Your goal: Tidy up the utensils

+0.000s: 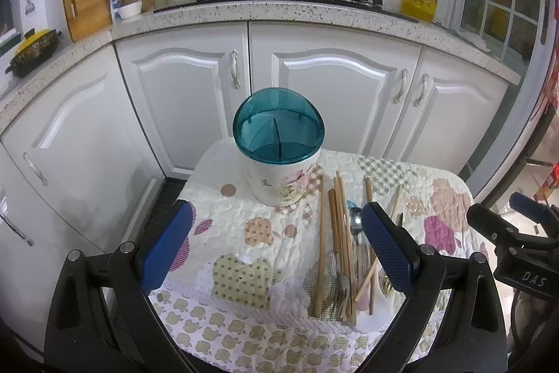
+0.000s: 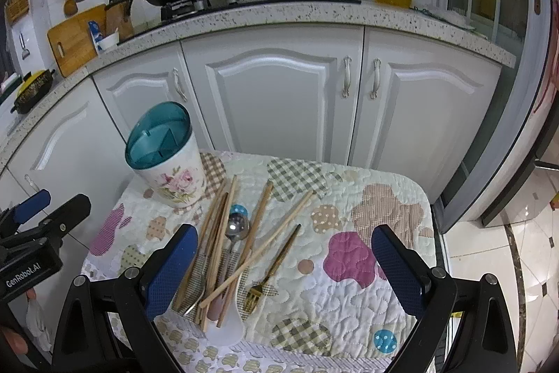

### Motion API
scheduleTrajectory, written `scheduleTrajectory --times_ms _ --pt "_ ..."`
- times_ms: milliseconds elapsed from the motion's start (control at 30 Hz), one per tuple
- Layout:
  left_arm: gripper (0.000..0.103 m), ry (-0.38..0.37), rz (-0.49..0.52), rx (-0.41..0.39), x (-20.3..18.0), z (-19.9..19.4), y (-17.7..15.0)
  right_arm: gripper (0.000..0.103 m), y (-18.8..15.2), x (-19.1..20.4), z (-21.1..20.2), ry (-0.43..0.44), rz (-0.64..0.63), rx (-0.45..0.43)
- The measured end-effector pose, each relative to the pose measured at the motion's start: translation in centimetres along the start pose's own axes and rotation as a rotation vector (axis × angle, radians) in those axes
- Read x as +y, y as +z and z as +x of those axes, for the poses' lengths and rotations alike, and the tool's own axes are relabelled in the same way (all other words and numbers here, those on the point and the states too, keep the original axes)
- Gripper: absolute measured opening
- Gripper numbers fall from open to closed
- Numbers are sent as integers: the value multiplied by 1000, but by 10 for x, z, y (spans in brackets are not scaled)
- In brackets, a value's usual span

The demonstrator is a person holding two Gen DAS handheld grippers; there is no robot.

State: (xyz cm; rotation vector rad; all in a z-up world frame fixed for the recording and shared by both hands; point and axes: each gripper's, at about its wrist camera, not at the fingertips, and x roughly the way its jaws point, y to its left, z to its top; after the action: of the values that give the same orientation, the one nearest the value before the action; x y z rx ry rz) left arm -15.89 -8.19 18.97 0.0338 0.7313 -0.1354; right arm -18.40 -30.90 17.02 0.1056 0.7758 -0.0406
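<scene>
Across the frame bottom, both grippers, left point(image 1: 276, 247) and right point(image 2: 284, 268), stand spread wide, holding nothing. Chopsticks point(image 2: 223, 233), 1 spoon point(image 2: 237, 226) and 1 fork point(image 2: 253, 294) lie at center, beside the holder point(image 2: 164, 156) upper left.
</scene>
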Motion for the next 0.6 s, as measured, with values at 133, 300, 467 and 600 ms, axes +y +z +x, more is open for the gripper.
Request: scheduleTrajectory --times_ms 133,300,467,600 --pt "98 1 -3 -4 0 -3 1 99 2 2 -5 -4 -2 -10" --pt "98 3 -2 -12 -1 -5 3 99 3 3 -7 -5 -5 -13" --pt "98 2 -5 -17 0 -6 4 99 6 5 -12 -5 -9 -30" --pt "98 4 -7 -15 0 -6 4 99 6 5 -12 -5 -8 -31"
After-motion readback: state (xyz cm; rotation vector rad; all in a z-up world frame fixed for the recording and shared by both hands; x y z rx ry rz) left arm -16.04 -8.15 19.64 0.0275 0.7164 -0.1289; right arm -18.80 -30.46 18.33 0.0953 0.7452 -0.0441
